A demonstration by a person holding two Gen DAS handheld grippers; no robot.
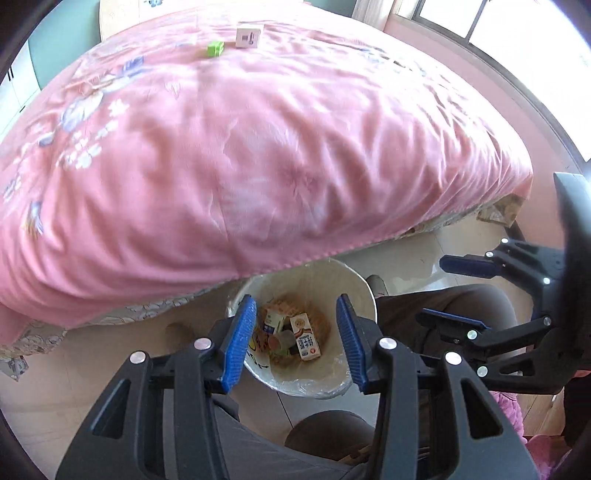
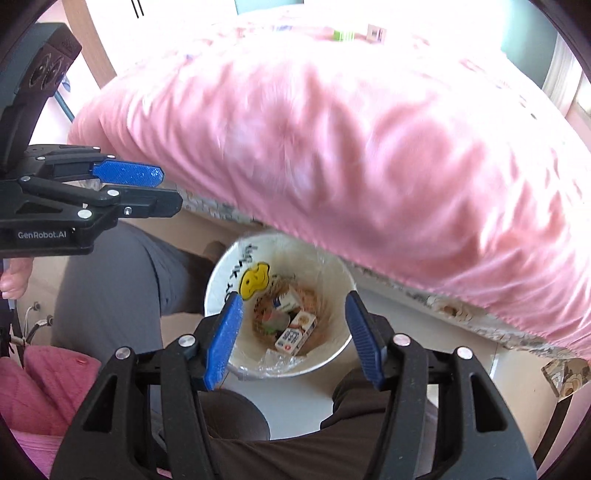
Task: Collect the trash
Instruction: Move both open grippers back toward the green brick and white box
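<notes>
A white waste bin with a clear liner stands on the floor at the foot of the bed. Inside lie a milk carton, a smaller blue-and-white carton and other scraps. My left gripper hangs above the bin, open, with nothing between its blue pads. My right gripper is beside it over the bin, also open and empty. Far back on the bed rest a small green cube and a white box.
A pink floral quilt covers the bed and overhangs the bin's far rim. The person's legs in dark trousers stand on either side of the bin on the tiled floor. A window is at the far right.
</notes>
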